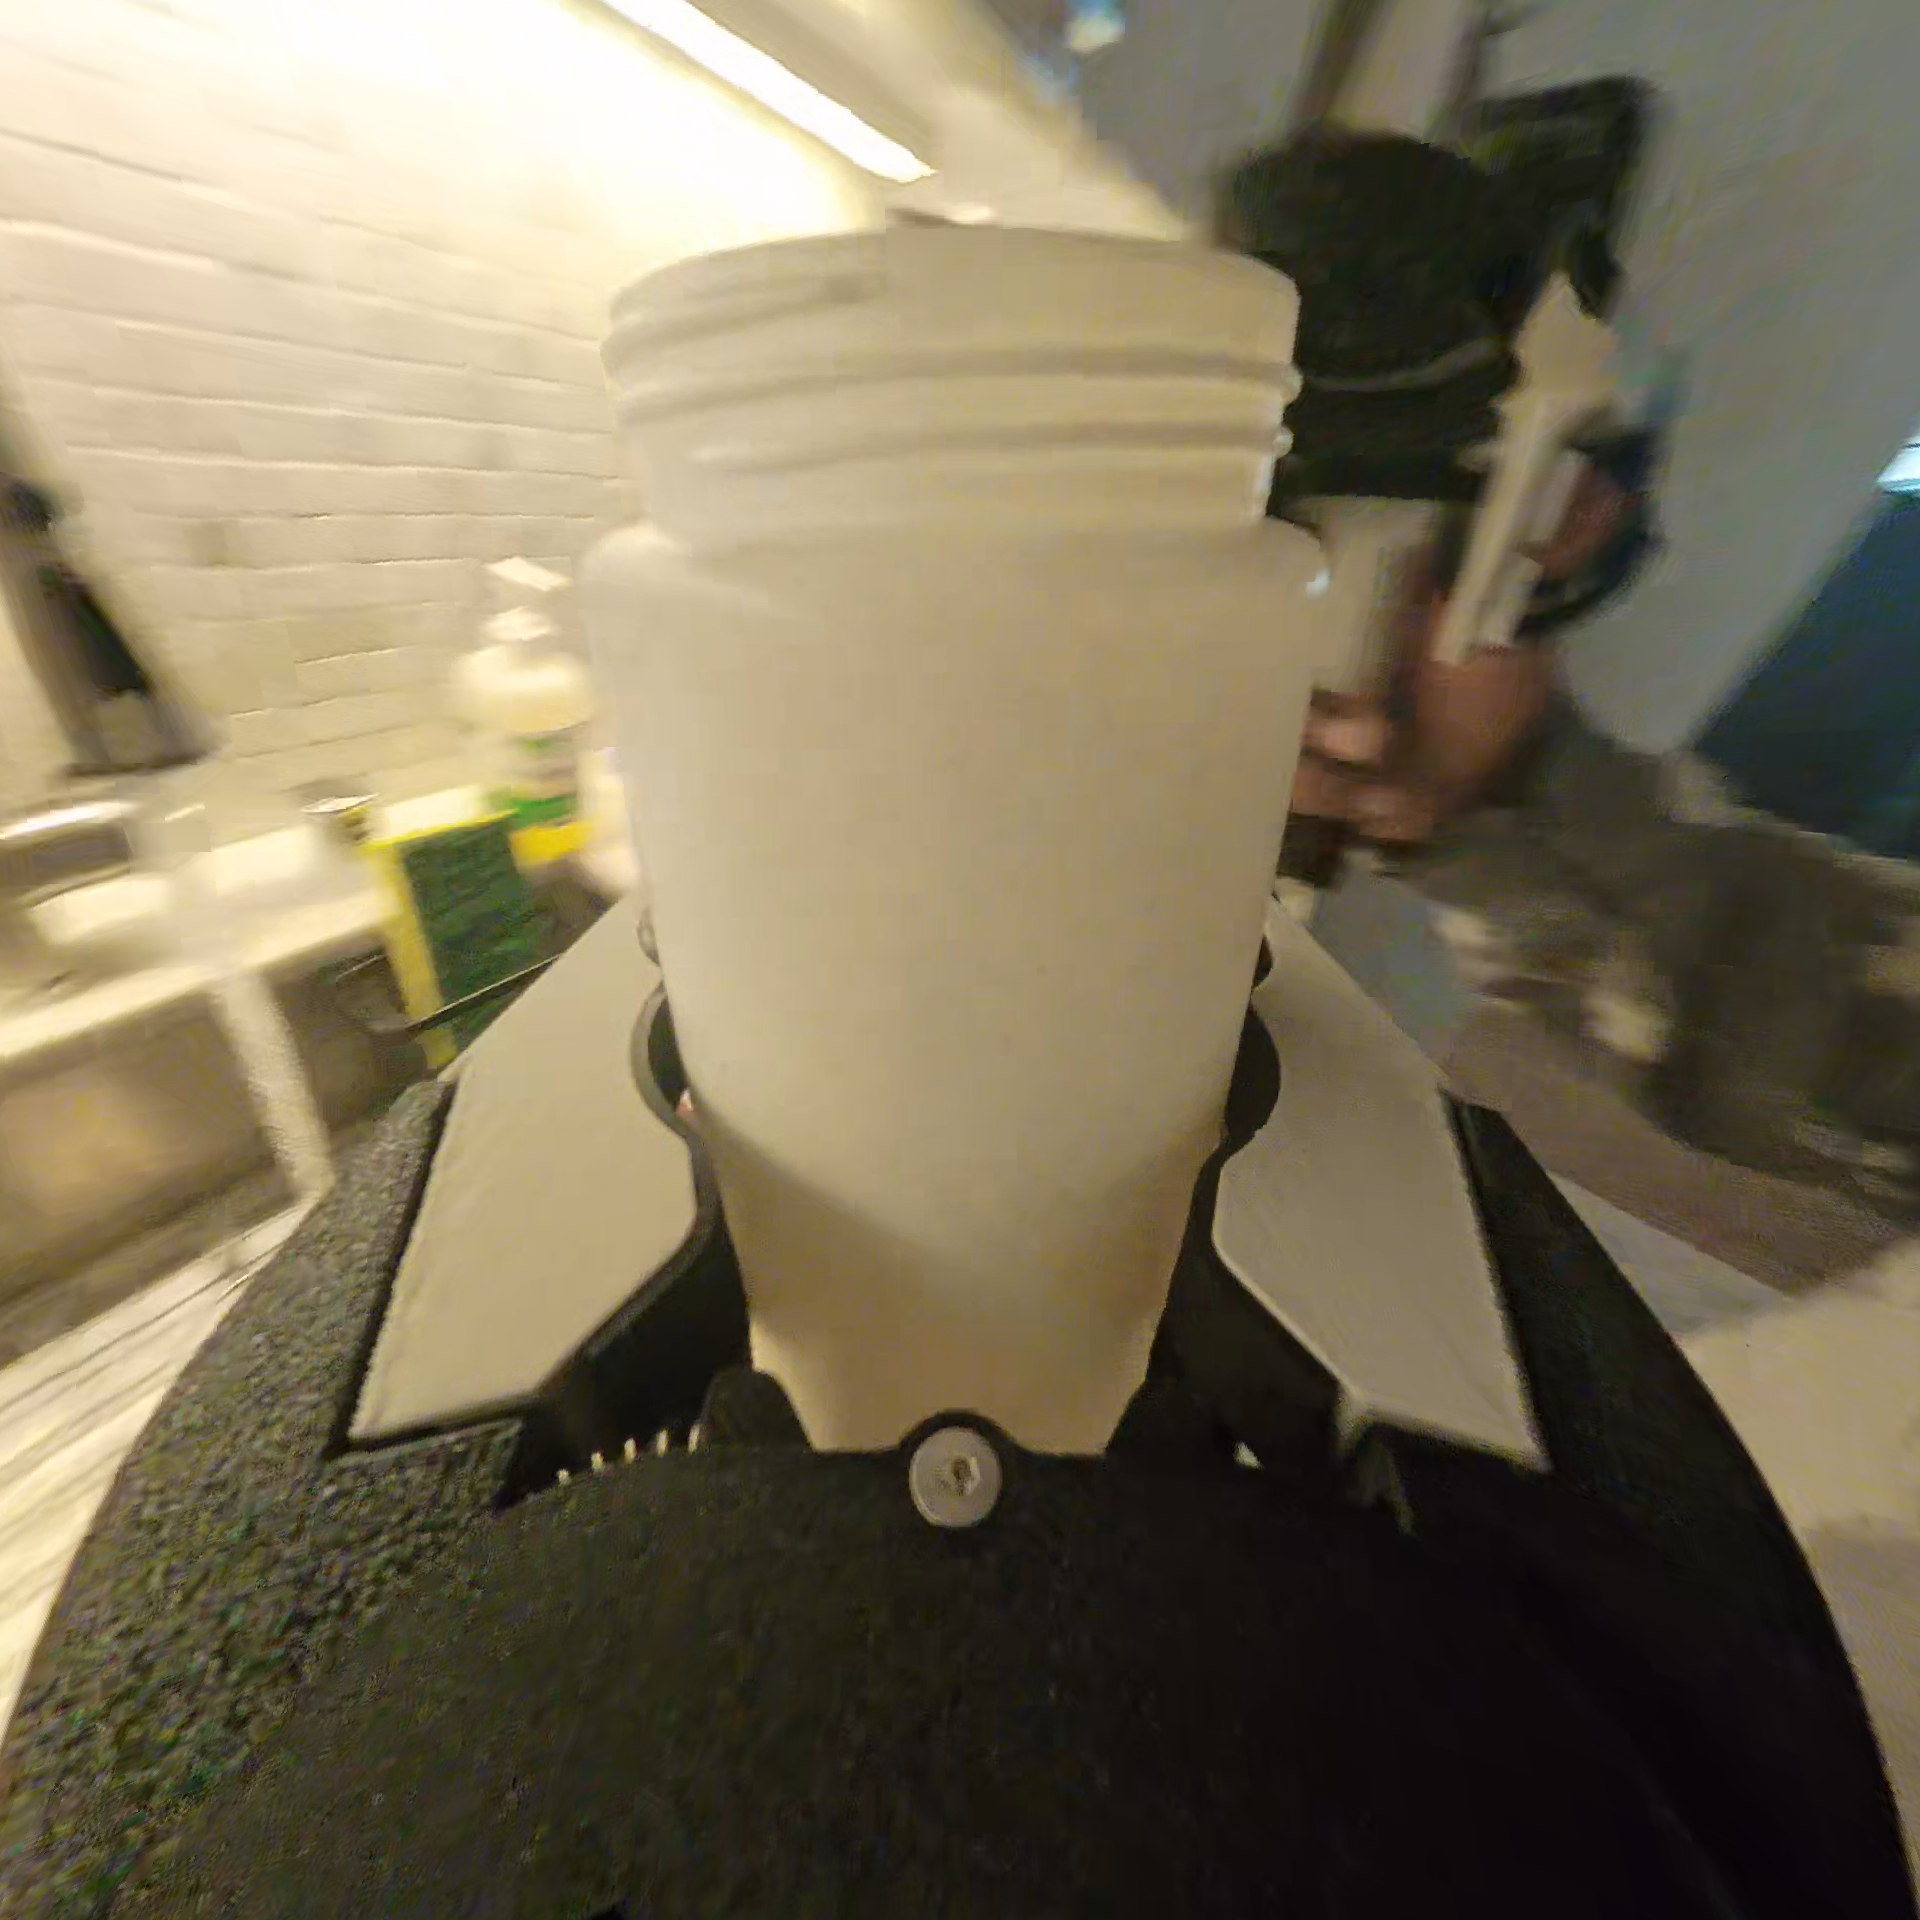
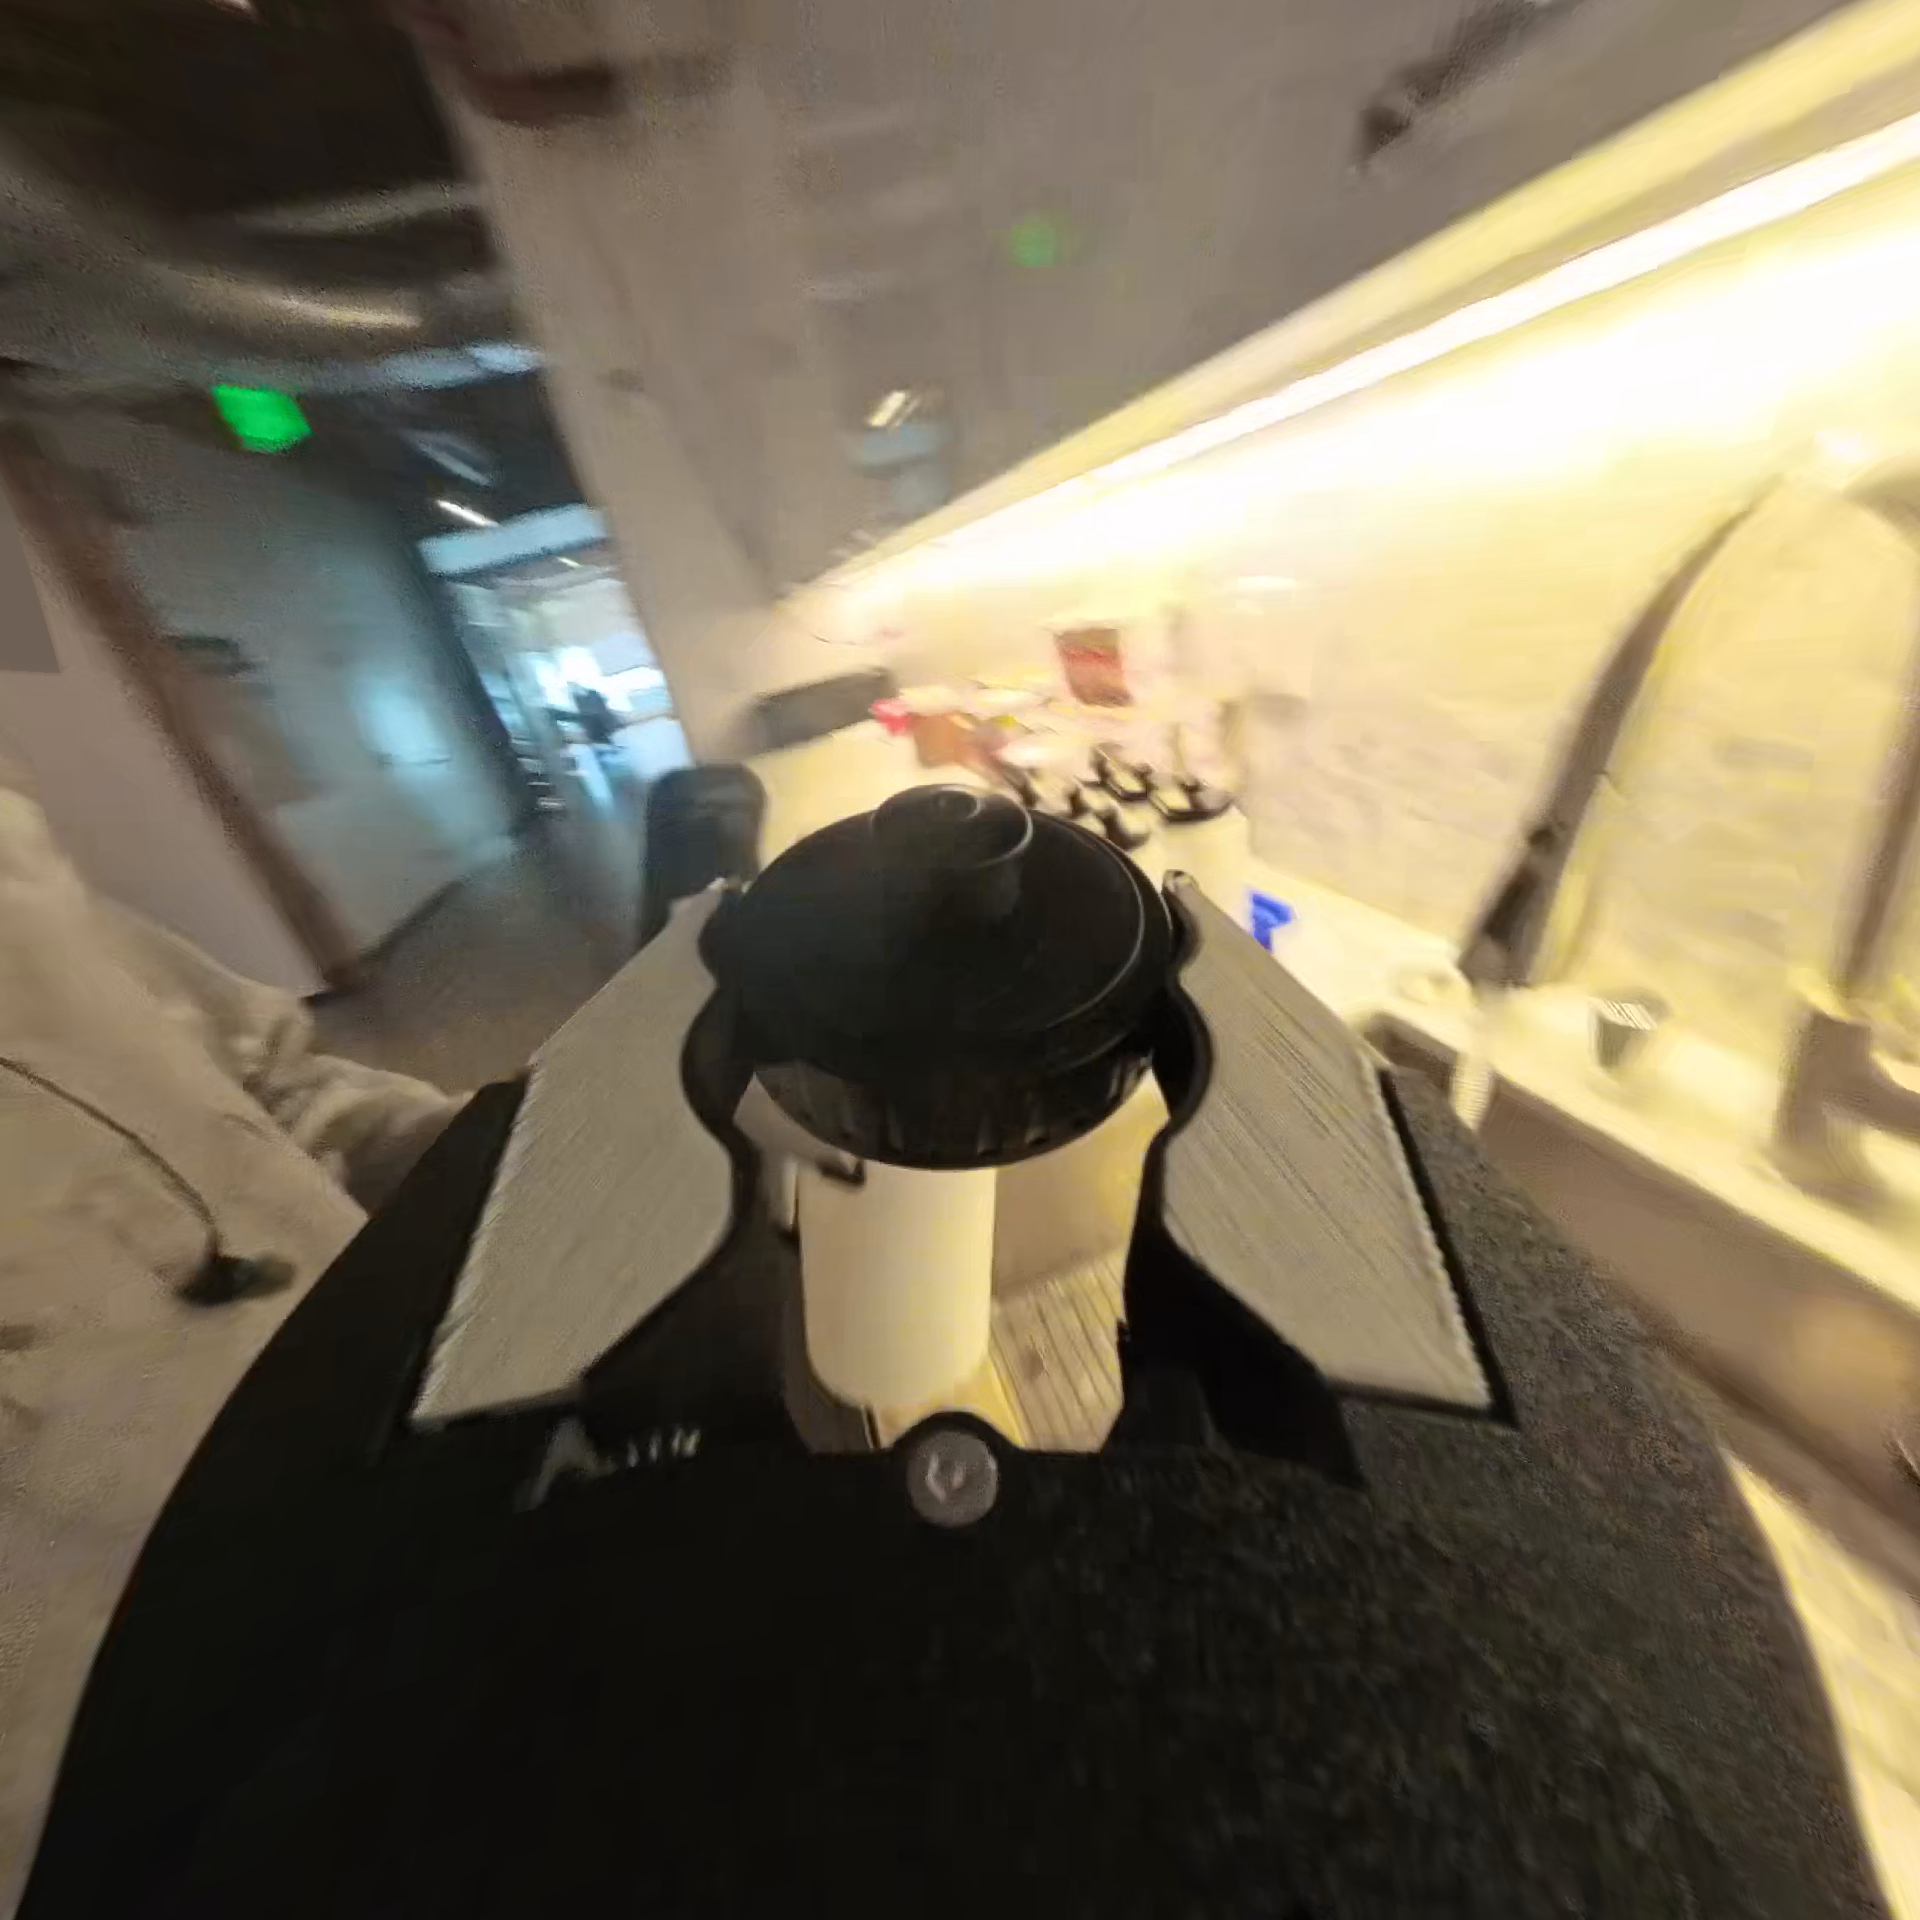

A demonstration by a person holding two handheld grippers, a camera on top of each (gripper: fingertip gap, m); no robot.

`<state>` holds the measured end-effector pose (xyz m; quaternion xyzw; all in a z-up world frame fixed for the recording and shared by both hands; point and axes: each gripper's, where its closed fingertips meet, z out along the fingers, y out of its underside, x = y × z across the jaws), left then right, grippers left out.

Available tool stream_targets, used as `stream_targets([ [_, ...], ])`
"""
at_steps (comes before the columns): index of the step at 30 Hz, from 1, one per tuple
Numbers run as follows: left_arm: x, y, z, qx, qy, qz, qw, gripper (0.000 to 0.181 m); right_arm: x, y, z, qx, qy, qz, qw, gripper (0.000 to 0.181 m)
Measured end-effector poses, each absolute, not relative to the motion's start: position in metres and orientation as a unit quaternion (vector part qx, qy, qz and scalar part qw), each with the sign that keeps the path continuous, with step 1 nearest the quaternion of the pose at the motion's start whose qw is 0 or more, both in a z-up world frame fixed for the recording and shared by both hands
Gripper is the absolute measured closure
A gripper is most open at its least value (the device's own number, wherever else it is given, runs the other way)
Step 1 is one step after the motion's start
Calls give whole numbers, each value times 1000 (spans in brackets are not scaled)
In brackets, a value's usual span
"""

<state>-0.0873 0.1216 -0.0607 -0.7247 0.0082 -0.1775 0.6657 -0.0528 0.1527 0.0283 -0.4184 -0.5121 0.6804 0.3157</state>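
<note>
Between the fingers of the left claw point(image 1: 956, 1039) a white plastic jar point(image 1: 951, 748) is clamped, lifted off any surface and filling the middle of the left wrist view. Its long axis is run straight away from the camera along the fingers, the open threaded mouth pointed forward and up; what lies inside cannot be told, since only the rim is seen. Beyond it, to the right, the other gripper point(image 1: 1455, 436) is glimpsed, badly blurred. To the left, a table point(image 1: 156, 987) against a white tiled wall is made out, with a yellow and green sponge point(image 1: 457, 914) and a pale bottle point(image 1: 520, 686) on it.

In the right wrist view, a black screw lid point(image 2: 940, 987) is gripped by its ribbed edge in the right claw point(image 2: 940, 997), knob side turned forward. A white tube point(image 2: 894, 1278) is seen beneath the lid, reaching back toward the camera. A lit table point(image 2: 1558, 1122) runs along the right, cluttered with blurred items.
</note>
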Motion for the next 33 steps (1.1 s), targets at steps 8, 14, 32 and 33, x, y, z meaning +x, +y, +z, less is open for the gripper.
stream_targets([
  [8,-160,140,-138,-763,-81,-48,639,79,1,162,-57,-545,-467,611,334,104],
  [14,-198,186,-177,-772,-63,-46,631,78,5,188,-54,-570,-459,578,361,103],
  [32,-254,284,-254,-776,11,-117,620,79,-71,218,-48,-633,-465,494,373,103],
  [33,-253,284,-253,-774,13,-120,622,78,-71,218,-49,-634,-465,491,374,103],
])
